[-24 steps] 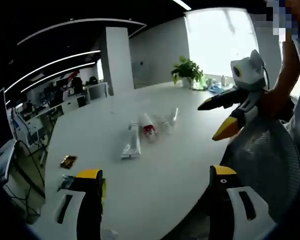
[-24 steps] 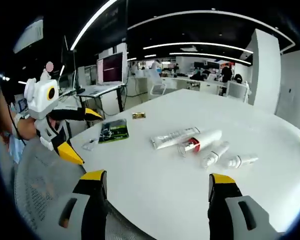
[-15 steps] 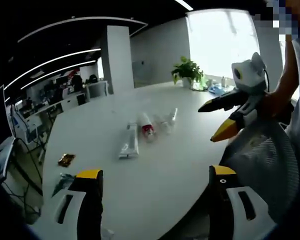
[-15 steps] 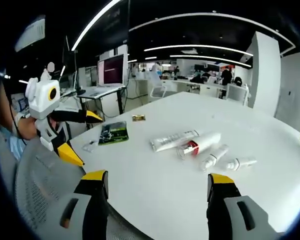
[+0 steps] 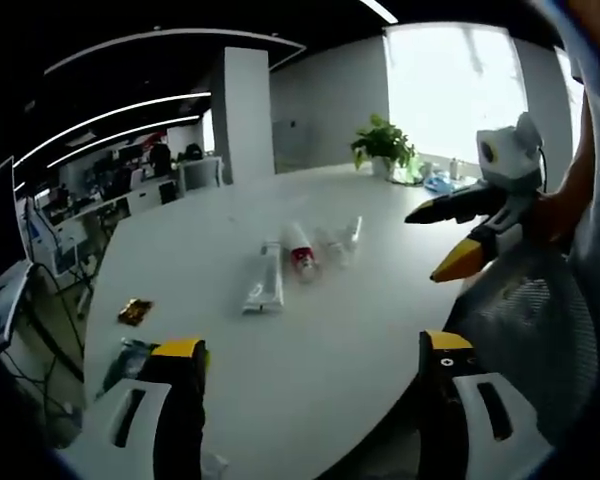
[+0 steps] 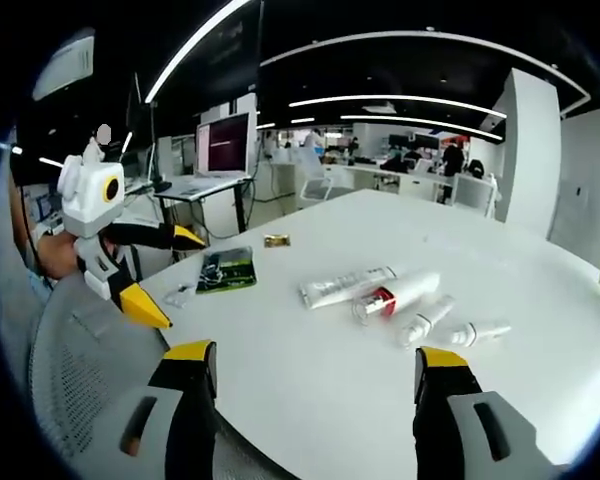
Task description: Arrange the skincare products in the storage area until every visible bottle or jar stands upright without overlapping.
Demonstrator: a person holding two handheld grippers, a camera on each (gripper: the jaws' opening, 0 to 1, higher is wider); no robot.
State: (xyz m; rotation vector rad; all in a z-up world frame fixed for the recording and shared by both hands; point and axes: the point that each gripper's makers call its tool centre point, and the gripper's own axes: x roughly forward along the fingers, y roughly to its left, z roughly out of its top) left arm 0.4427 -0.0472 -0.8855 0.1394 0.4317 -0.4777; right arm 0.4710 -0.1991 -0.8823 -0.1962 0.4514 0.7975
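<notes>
Lying flat mid-tabletop (image 6: 310, 380), all four products await standing: silver tube (image 6: 345, 284), red-banded tube (image 6: 395, 295), two small bottles (image 6: 425, 320) at 3 o'clock. Left claw (image 5: 305, 400) and right claw (image 6: 305, 400) gape empty; nothing done.

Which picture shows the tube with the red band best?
The right gripper view: the tube with the red band lies side-on, larger, its red band clear. In the left gripper view the same tube lies farther off, smaller and foreshortened.

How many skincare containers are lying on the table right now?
4, in a row on the white table: a flat silver tube, a white tube with a red band, a small white bottle and a clear-capped bottle. All lie down, none visibly hidden.
</notes>
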